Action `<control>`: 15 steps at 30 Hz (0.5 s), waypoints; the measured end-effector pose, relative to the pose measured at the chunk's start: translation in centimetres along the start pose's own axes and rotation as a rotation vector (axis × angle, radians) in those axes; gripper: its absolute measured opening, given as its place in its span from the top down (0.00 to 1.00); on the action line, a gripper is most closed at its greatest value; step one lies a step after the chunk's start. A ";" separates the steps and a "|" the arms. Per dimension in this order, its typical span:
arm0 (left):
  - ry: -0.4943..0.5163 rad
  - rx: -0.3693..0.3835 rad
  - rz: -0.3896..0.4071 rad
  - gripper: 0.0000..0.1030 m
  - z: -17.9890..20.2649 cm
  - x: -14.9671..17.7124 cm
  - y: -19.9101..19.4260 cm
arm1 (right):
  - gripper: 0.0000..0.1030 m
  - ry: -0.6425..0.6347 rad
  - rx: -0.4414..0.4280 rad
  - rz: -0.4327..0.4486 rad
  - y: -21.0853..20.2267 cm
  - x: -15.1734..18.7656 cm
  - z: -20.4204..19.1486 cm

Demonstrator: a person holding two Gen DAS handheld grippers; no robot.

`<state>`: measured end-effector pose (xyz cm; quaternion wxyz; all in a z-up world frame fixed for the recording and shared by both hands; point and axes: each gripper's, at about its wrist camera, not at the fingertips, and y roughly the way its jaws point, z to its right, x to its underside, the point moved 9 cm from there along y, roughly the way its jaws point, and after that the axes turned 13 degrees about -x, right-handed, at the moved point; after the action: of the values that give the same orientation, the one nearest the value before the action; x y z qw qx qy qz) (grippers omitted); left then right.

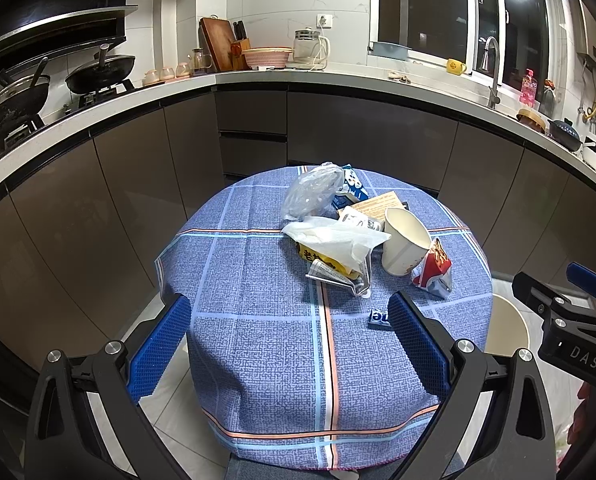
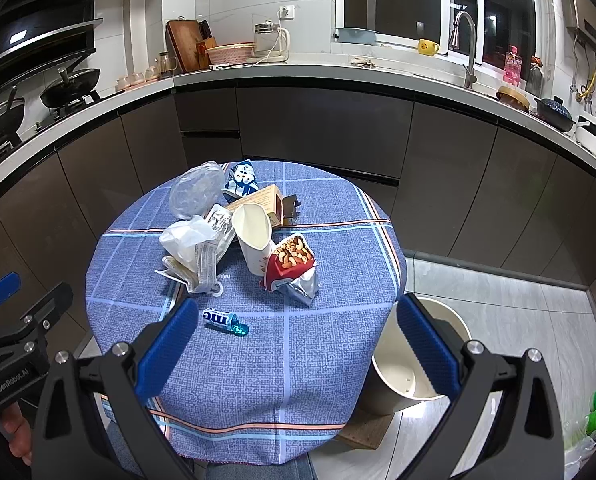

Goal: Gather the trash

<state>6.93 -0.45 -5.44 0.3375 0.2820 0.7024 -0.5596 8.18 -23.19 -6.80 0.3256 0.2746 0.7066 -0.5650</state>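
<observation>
Litter sits heaped on the blue plaid tablecloth [image 2: 257,360], ahead of both claws. Nearest is the small blue candy wrapper [image 2: 225,321], lying crosswise just beyond the right gripper [image 2: 298,344], whose jaws stand wide and empty; the left gripper [image 1: 289,344] is likewise spread and holds nothing. The cream plastic bin [image 2: 410,376] waits on the floor to the right, partly cut off by the table edge. Print on the wrappers is hard to read.
</observation>
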 end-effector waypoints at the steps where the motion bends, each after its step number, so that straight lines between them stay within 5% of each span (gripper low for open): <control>1: -0.001 0.000 0.000 0.08 0.0 0.0 0.0 | 0.03 0.000 0.001 0.000 -0.1 0.0 0.1; 15: 0.002 0.002 0.002 0.08 0.1 -0.1 0.0 | 0.03 0.000 0.000 0.000 0.1 0.0 0.0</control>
<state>6.98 -0.59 -5.36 0.3373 0.2835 0.7018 -0.5597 8.27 -23.16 -6.84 0.3258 0.2747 0.7064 -0.5651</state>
